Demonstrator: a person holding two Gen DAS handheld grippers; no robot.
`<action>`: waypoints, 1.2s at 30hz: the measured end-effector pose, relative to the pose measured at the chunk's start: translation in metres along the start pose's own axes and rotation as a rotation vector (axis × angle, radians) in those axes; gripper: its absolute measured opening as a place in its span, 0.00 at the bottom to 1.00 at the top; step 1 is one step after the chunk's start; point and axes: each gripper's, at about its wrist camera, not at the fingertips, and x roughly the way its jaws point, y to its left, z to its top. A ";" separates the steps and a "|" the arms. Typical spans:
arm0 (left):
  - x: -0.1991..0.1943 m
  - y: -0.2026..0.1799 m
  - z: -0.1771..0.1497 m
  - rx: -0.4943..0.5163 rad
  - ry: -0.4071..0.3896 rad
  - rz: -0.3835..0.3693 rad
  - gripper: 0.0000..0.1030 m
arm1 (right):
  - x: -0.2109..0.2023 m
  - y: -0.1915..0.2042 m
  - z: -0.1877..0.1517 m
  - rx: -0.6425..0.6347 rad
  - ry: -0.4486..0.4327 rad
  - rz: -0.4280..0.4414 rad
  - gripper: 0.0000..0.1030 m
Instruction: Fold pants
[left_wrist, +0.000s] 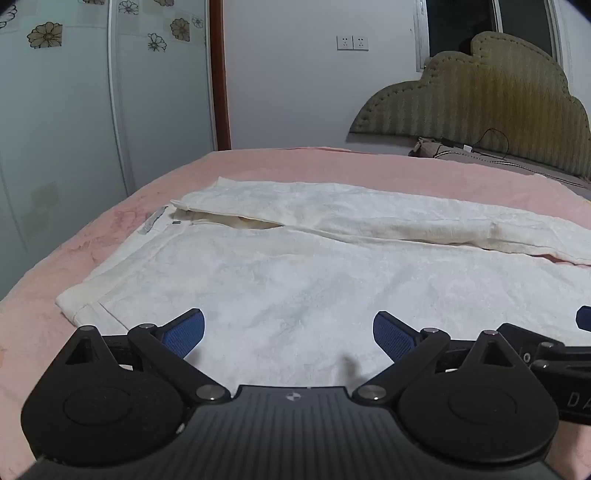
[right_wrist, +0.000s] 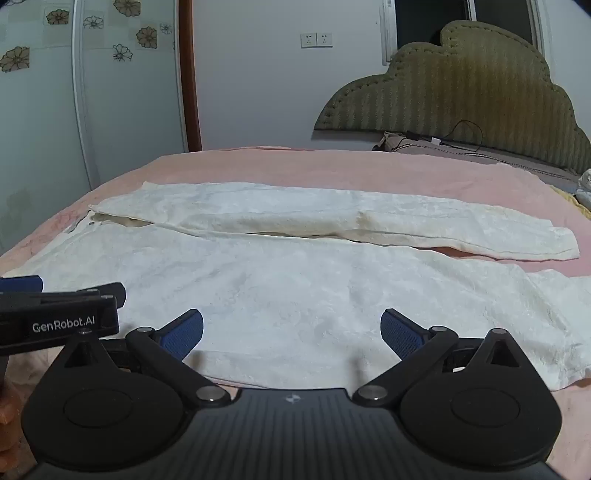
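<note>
White pants (left_wrist: 295, 273) spread flat across a pink bed (left_wrist: 332, 162), waistband at the left, both legs running right toward the headboard (left_wrist: 480, 103). Left gripper (left_wrist: 289, 334) and right gripper (right_wrist: 291, 332) poised side by side over the near leg, fingers wide apart, gripping nothing. Apparently the opening step, no fold yet made. Next move likely: pinching the near edge and carrying it over the far leg.

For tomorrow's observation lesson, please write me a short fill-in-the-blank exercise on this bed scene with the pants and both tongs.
1. The white pants lie spread on a ____ bedsheet.
2. Both the left tongs and the right tongs are ____, gripping nothing.
3. The two pant legs lie ____, not stacked.
4. The finger pads are ____.

Missing words: pink; open; side by side; blue
</note>
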 end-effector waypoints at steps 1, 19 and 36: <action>-0.001 0.001 0.000 0.003 -0.009 0.003 0.97 | 0.000 0.001 -0.001 0.005 0.006 0.001 1.00; 0.014 0.013 -0.012 -0.038 0.020 0.029 0.95 | 0.012 -0.012 -0.012 0.049 0.029 -0.009 1.00; 0.009 0.013 -0.018 -0.005 0.044 0.017 0.96 | 0.004 -0.003 -0.019 0.012 0.060 0.010 1.00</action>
